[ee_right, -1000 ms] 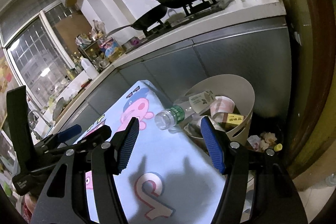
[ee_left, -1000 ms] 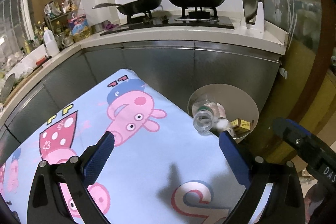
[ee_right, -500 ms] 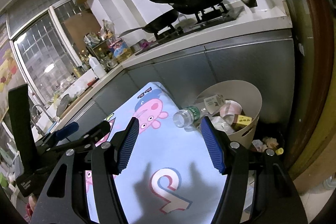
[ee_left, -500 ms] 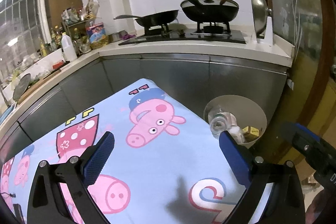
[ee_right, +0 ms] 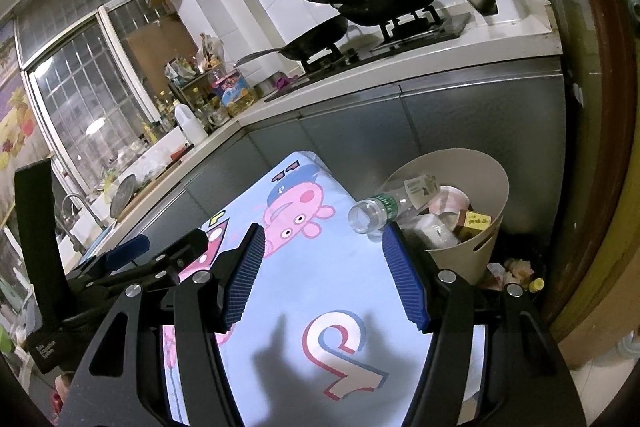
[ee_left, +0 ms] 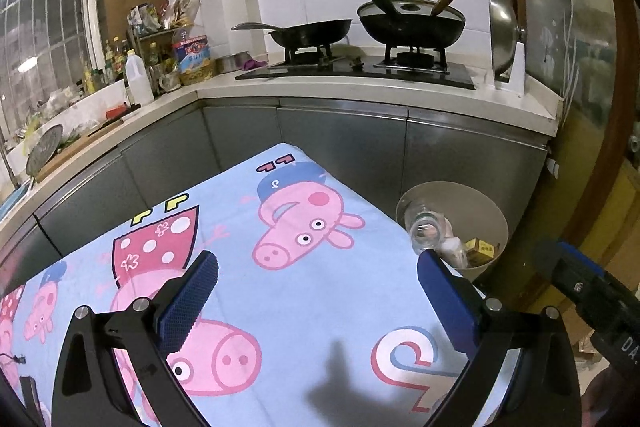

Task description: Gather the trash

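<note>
A beige trash bin (ee_right: 476, 247) stands on the floor beyond the table's far right corner; it also shows in the left wrist view (ee_left: 486, 211). In it lie a clear plastic bottle (ee_right: 380, 209) with its open neck pointing over the rim toward the table, a cup (ee_right: 450, 203) and a yellow box (ee_right: 476, 221). The bottle shows in the left wrist view too (ee_left: 424, 231). My left gripper (ee_left: 316, 303) is open and empty above the cartoon-pig tablecloth (ee_left: 280, 267). My right gripper (ee_right: 328, 279) is open and empty above the cloth's right part.
Grey cabinets (ee_left: 360, 143) and a counter with a stove, two pans (ee_left: 412, 21) and bottles run behind the table. Scraps of litter (ee_right: 516, 269) lie on the floor right of the bin. A brown door frame (ee_right: 600, 107) stands at the right.
Both grippers have drawn back and up from the bin, so the bin and bottle look smaller and farther off. Both stay open and empty.
</note>
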A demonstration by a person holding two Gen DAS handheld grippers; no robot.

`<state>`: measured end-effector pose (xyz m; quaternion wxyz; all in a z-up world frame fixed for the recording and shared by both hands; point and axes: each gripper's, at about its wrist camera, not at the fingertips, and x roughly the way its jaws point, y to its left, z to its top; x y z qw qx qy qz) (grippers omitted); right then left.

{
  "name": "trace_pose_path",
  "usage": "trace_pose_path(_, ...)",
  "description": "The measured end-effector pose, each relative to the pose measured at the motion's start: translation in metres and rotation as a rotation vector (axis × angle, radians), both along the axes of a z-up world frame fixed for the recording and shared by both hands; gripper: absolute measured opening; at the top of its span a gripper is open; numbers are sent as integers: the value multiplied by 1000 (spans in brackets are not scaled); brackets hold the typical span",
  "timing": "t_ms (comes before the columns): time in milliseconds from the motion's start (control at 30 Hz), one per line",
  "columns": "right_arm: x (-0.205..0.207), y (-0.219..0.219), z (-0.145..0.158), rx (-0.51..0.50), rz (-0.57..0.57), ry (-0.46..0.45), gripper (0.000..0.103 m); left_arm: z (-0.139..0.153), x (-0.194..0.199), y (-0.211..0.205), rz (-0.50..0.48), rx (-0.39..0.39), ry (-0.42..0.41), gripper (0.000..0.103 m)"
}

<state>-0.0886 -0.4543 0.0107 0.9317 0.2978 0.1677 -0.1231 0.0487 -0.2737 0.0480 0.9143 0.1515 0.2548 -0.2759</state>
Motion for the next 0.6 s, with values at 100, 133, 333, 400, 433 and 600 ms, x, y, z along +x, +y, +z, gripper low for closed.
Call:
trace_pose_path(100, 2, 7, 1, -3, 3, 4, 61, 0, 0, 1, -3, 3, -2, 99)
trace_pose_path(133, 2, 10, 1, -2, 4, 5, 61, 0, 0, 1, -2, 3, 0, 99)
trace_pose_path(333, 3, 13, 3, -5, 3, 5, 61, 1, -1, 5, -2, 0, -1, 99)
trace_pose_path(400, 3, 14, 3, -3, 3, 5, 61, 0, -1, 5, -2, 0, -2, 99)
trace_pose_path(433, 3, 13, 3, -2, 4, 5, 61, 0, -1, 5, -3, 1, -3, 99)
trace_pose_path(600, 3, 14, 4, -3, 4, 4, 61, 1, -3, 8, -8, 0, -3, 99)
